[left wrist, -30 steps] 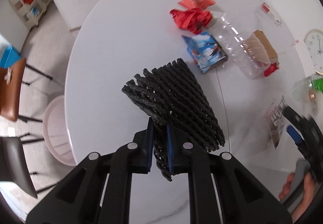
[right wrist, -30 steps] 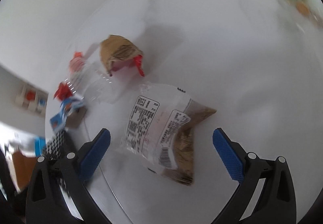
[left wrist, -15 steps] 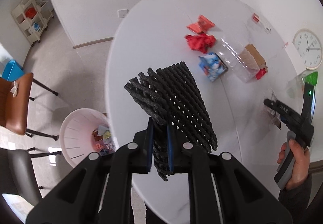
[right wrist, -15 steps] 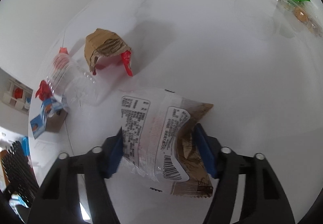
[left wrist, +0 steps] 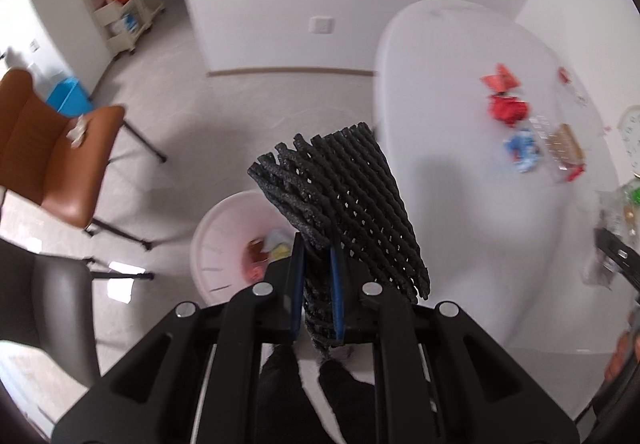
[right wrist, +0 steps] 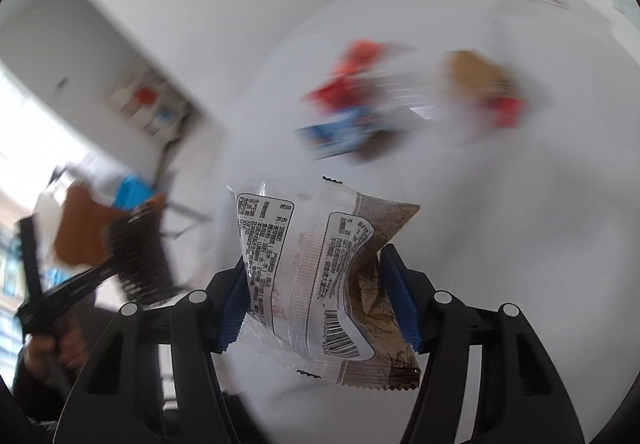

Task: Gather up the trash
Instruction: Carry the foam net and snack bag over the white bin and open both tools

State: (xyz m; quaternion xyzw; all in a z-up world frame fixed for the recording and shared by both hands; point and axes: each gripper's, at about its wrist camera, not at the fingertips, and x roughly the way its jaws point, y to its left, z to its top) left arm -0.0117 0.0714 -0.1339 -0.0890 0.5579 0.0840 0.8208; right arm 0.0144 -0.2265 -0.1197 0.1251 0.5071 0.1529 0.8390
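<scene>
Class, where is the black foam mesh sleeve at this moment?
In the left wrist view, the black foam mesh sleeve is clamped in the left tool, above the round white waste bin beside the white table.

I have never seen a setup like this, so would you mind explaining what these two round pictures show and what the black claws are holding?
There is no robot here: a person holds a two-finger gripper in each hand, and a fisheye camera on each one looks forward along its fingers. That is why both pictures are round and bent.

In the left wrist view, the left gripper is shut on a black foam net sleeve. Below it on the floor stands a white waste bin with some rubbish already inside.

In the right wrist view, the right gripper is shut on a clear snack wrapper; its jaws have just been closing on it. The left hand shows blurred at the left edge.

On the white table more trash remains: red wrappers, a blue carton and a brown cardboard piece.
</scene>
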